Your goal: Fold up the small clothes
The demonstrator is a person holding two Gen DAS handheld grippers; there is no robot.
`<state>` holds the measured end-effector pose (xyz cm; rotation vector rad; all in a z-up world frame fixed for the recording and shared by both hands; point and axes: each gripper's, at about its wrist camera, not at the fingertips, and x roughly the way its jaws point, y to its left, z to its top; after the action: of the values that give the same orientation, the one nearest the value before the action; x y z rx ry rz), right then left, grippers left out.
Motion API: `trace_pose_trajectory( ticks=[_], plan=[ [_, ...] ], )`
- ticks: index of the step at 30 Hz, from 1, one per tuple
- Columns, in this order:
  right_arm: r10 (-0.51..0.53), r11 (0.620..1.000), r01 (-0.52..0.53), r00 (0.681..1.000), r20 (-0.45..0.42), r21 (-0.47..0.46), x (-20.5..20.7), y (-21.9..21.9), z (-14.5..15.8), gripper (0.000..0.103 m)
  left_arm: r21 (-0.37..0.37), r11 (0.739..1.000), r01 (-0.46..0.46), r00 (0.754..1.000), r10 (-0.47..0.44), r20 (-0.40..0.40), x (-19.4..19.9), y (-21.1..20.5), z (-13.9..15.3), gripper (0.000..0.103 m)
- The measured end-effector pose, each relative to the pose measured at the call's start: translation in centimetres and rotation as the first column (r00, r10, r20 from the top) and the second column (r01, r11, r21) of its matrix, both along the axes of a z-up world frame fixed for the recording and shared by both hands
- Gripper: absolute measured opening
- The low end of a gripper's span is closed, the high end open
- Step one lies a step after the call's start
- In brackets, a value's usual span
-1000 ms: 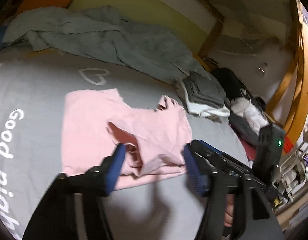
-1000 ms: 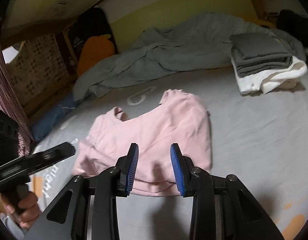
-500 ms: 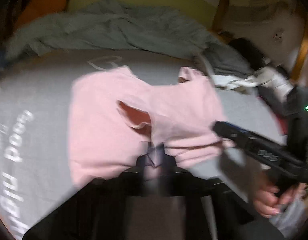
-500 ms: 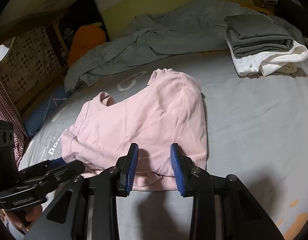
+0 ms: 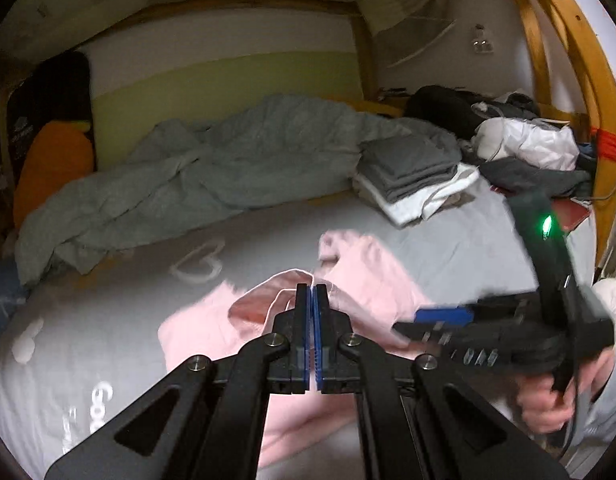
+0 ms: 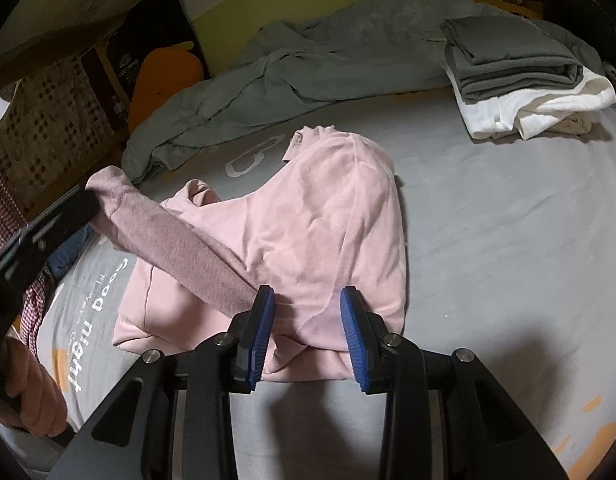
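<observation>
Grey sheet printed with white hearts and the words "Good night" covers the bed (image 6: 508, 240), which sits in a wooden bunk frame with a pale green and white wall behind it. Along the far edge a rumpled grey duvet (image 6: 328, 52) is heaped, with an orange carrot-shaped cushion (image 6: 164, 76) in the corner beside it, and off to the right a stack of folded clothes (image 6: 520, 68), grey on white, stands well apart from the work, likely the finished pile. The pink top (image 6: 320, 232) lies in the middle of the sheet, partly doubled over, its body mounded and its hem toward the person. The left gripper (image 5: 312, 300) has its jaws together, clamped on a sleeve (image 6: 176, 240) of the top; in the right wrist view that sleeve runs taut and raised from the garment out to the left, so the hold seems meant to carry the sleeve across the body for a fold. The right gripper (image 6: 308, 312) hovers low over the near hem with its jaws apart, nothing between them; it looks placed to pin or catch that edge while the sleeve is laid. In the left wrist view more loose clothing and a dark bag are piled at the right end of the bed, near the frame.
</observation>
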<state>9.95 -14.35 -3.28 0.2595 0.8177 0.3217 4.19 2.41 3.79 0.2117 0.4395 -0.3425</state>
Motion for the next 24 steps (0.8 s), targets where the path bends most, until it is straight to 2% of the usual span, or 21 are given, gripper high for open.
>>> trace_pose_trajectory(
  ticks=[6, 10, 15, 20, 24],
  plan=[
    [0.001, 1.000, -0.001, 1.000, -0.003, -0.008, -0.1, 0.2, 0.2, 0.036, -0.031, 0.990, -0.137, 0.984, 0.133, -0.119, -0.5, 4.3, -3.7, 0.001],
    [0.002, 1.000, -0.002, 1.000, -0.007, -0.012, -0.1, 0.1, 0.2, 0.036, -0.056, 0.982, -0.183, 0.970, 0.171, -0.173, -0.9, 5.8, -4.8, 0.001],
    [0.000, 1.000, 0.000, 1.000, -0.007, -0.017, -0.2, 0.1, 0.1, 0.036, -0.106, 0.984, -0.145, 0.981, 0.129, -0.144, -1.5, 5.0, -3.5, 0.001],
    [0.003, 1.000, -0.003, 1.000, -0.006, -0.025, -0.3, 0.2, 0.2, 0.036, -0.161, 0.984, -0.078, 0.991, 0.059, -0.121, -1.2, 2.5, -2.0, 0.001],
    [0.003, 1.000, -0.003, 1.000, -0.007, -0.024, -0.3, 0.2, 0.3, 0.036, -0.158, 0.984, -0.078, 0.989, 0.056, -0.140, 0.3, 0.8, -2.1, 0.001]
  ],
)
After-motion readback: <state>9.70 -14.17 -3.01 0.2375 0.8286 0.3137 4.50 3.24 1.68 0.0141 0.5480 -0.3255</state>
